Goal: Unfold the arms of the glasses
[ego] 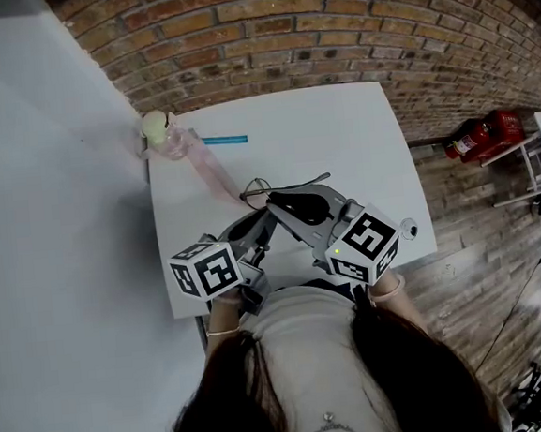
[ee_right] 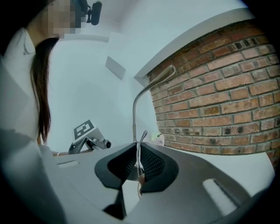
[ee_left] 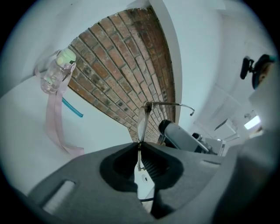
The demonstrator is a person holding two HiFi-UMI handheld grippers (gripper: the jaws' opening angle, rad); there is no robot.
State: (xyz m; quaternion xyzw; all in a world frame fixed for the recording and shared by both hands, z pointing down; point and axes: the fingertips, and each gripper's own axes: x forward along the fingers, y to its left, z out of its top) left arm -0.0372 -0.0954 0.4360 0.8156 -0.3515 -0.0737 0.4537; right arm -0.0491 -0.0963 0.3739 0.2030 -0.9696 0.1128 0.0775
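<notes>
Holding the glasses in both grippers above the table

The brick wall runs across the far side of your workspace, and the white table is pushed up against it, with a plain white wall on your left. On the floor to your right, well apart from the table, lie red fire extinguishers.

You hold 2 grippers close together over the near part of the table, their marker cubes just in front of your chest. Your left gripper has its fingers pressed together on the thin rim of the glasses, which rise edge-on straight out of the pinch. Your right gripper also has its fingers closed, pinching a slim metal part of the glasses, and a curved wire rises from the pinch towards the bricks. The glasses are off the tabletop, carried between the 2 grippers.

At the table's far left corner stands a clear bottle with a pale green cap. A pink strap trails from it across the tabletop towards the grippers.

In the left gripper view, 1 arm of the glasses stands out sideways from the top of the frame, roughly square to it, and ends in a small hook.

A teal stick lies flat on the table just beside the bottle.
</notes>
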